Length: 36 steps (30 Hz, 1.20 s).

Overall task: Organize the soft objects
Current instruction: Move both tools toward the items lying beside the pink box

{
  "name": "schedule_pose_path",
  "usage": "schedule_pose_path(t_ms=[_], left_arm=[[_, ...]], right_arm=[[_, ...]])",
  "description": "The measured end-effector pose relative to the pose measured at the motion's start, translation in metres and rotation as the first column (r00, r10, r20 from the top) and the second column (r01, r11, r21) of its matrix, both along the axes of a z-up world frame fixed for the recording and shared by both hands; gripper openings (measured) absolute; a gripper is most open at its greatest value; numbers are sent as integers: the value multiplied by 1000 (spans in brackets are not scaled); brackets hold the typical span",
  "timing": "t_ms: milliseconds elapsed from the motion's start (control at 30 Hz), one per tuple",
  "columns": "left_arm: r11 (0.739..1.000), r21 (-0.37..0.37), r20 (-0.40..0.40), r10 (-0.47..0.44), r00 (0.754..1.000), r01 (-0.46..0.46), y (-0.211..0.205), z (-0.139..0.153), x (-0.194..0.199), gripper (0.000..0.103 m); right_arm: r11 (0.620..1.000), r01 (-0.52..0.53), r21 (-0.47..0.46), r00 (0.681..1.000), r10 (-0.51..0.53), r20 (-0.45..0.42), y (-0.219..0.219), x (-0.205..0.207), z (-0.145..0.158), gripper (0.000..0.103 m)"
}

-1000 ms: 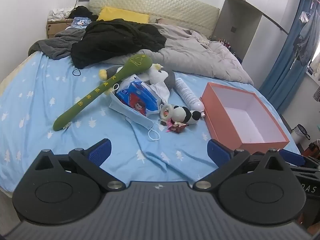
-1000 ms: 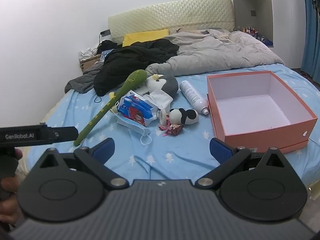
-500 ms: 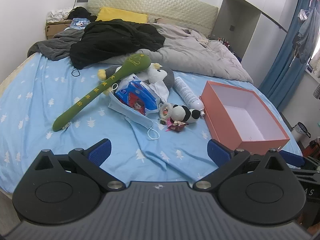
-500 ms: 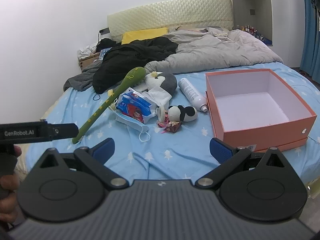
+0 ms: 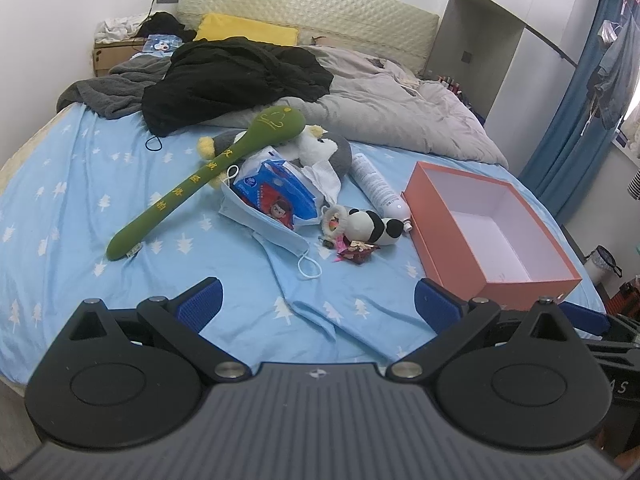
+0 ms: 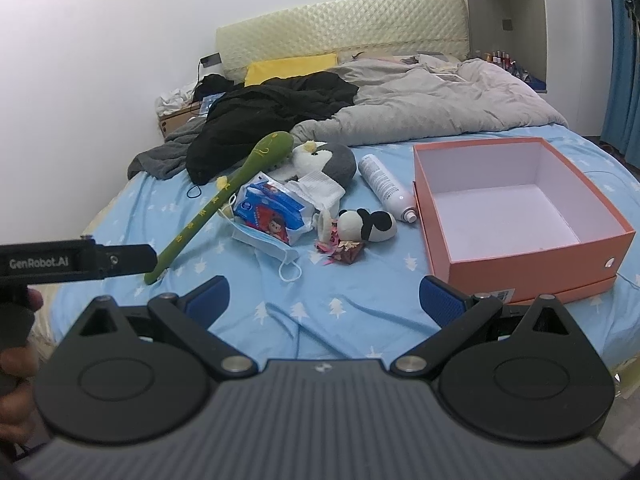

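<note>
On the blue bedsheet lies a pile: a long green plush stick (image 5: 208,176) (image 6: 224,196), a grey-and-white plush penguin (image 5: 324,148) (image 6: 324,160), a small panda plush (image 5: 372,228) (image 6: 368,222), a blue tissue pack (image 5: 276,196) (image 6: 266,210), a face mask (image 5: 272,232) and a white spray can (image 5: 378,186) (image 6: 384,184). An orange open box (image 5: 448,240) (image 6: 440,240) sits empty to the right. My left gripper (image 5: 318,306) and right gripper (image 6: 324,296) are both open, hovering near the bed's foot, well short of the pile.
A grey duvet (image 5: 400,108), black clothing (image 5: 236,76) and a yellow pillow (image 5: 248,30) cover the bed's far half. A cardboard box (image 5: 114,52) stands at the far left corner. Blue curtains (image 5: 568,128) hang at right. A hand (image 6: 16,360) holds the left gripper's body.
Both grippers have drawn back slightly from the bed and shifted a little; the objects look a bit smaller and farther. Nothing on the bed has moved.
</note>
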State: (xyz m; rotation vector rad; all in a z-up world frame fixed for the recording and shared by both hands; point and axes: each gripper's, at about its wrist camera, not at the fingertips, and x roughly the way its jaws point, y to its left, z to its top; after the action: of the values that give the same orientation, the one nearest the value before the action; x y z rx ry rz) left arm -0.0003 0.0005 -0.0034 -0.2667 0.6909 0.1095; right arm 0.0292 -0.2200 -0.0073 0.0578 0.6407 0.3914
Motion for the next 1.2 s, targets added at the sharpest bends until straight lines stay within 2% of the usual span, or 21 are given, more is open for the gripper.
schedule_pose_path(t_ms=[1200], left_arm=[[1000, 8, -21, 0, 1000, 0, -3, -11, 3, 103]], right_arm=[[1000, -8, 3, 999, 9, -35, 1, 1, -10, 103]])
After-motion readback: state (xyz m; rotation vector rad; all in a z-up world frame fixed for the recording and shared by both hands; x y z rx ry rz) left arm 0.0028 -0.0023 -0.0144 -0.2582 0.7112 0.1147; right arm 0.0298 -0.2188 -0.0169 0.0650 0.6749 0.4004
